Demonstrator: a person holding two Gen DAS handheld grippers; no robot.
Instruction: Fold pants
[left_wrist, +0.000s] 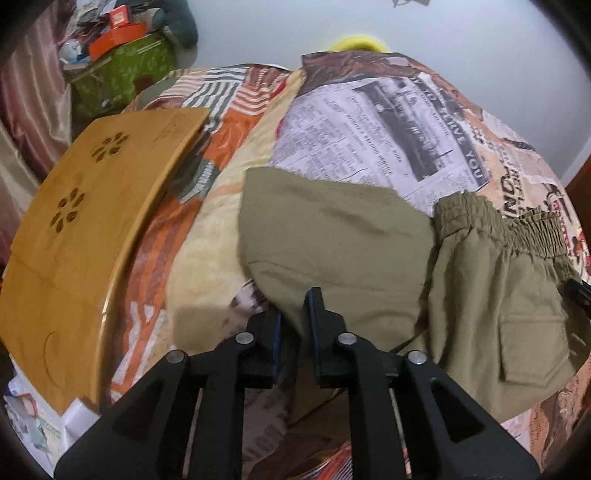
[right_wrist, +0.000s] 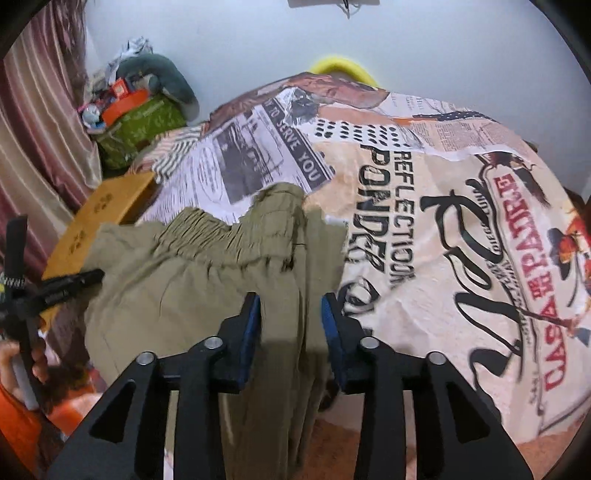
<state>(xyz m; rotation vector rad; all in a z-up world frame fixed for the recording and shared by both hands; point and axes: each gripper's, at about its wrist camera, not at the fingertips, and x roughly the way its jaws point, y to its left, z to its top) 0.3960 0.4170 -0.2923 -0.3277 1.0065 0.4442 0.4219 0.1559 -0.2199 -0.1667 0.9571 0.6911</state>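
Observation:
Olive-green pants (left_wrist: 369, 251) lie partly folded on the printed bedspread (left_wrist: 369, 122), with the elastic waistband (left_wrist: 517, 218) at the right and a flap pocket (left_wrist: 532, 343) below it. My left gripper (left_wrist: 295, 317) is shut on a fold of the pants at their near left edge. In the right wrist view the pants (right_wrist: 207, 288) hang from the waistband (right_wrist: 229, 232) downward. My right gripper (right_wrist: 291, 317) stands open, its blue-padded fingers (right_wrist: 251, 325) on either side of a hanging strip of the fabric. The left gripper shows at the left edge of that view (right_wrist: 74, 280).
A wooden lap tray (left_wrist: 85, 229) with flower cutouts lies on the bed to the left. A green box piled with clutter (left_wrist: 122, 70) stands by the curtain (right_wrist: 40, 147). A yellow object (right_wrist: 343, 68) sits at the bed's far edge by the wall.

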